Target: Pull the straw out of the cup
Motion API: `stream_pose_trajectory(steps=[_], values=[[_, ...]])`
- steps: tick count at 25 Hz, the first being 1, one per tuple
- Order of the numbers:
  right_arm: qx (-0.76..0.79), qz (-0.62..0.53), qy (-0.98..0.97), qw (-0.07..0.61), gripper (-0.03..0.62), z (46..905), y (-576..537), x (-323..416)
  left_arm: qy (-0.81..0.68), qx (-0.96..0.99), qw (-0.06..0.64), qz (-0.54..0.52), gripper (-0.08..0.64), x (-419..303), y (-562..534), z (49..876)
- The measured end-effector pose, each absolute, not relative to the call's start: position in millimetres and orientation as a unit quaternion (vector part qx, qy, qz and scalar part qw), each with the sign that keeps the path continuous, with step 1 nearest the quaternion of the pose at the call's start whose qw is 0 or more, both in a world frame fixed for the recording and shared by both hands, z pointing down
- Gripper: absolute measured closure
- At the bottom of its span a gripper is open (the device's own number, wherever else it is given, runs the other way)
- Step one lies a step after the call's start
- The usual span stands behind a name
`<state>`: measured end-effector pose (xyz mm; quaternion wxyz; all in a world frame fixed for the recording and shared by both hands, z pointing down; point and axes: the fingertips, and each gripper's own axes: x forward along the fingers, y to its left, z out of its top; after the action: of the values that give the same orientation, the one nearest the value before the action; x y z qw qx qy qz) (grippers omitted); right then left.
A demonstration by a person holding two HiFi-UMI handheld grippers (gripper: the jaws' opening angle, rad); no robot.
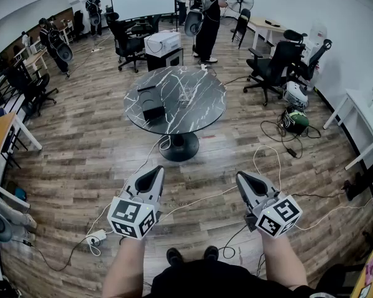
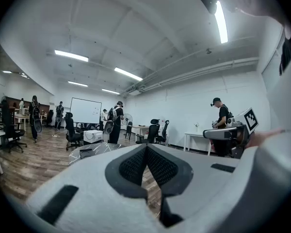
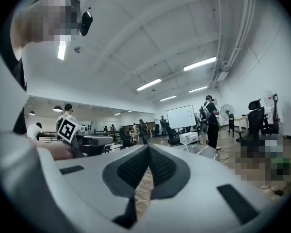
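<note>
A small clear cup (image 1: 185,95) stands near the middle of the round black marble table (image 1: 199,113), far ahead of me; it is too small to make out its straw. Both grippers hang level over the wooden floor, well short of the table. My left gripper (image 1: 158,169) is shut with nothing between its jaws, and in its own view the left gripper (image 2: 145,147) shows its tips meeting. My right gripper (image 1: 240,175) is likewise shut and empty, and the right gripper (image 3: 148,147) has its tips together in its own view.
A black box (image 1: 153,112) and a flat dark item (image 1: 146,88) also lie on the table. Cables and a power strip (image 1: 96,235) cross the floor in front of me. Office chairs (image 1: 272,67), a white printer (image 1: 163,41) and several people stand around the room.
</note>
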<state>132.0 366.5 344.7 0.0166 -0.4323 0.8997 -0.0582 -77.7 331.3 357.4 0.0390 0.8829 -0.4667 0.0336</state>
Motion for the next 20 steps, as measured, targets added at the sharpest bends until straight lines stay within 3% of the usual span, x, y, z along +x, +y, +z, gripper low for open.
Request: stream_pose_trajectory(steps=[20], values=[[-0.431, -0.069, 0.898, 0.049, 0.589, 358.7, 372.8, 231.0, -0.472, 0.879, 0.047, 0.047, 0.551, 1.5, 344.4, 374.1]])
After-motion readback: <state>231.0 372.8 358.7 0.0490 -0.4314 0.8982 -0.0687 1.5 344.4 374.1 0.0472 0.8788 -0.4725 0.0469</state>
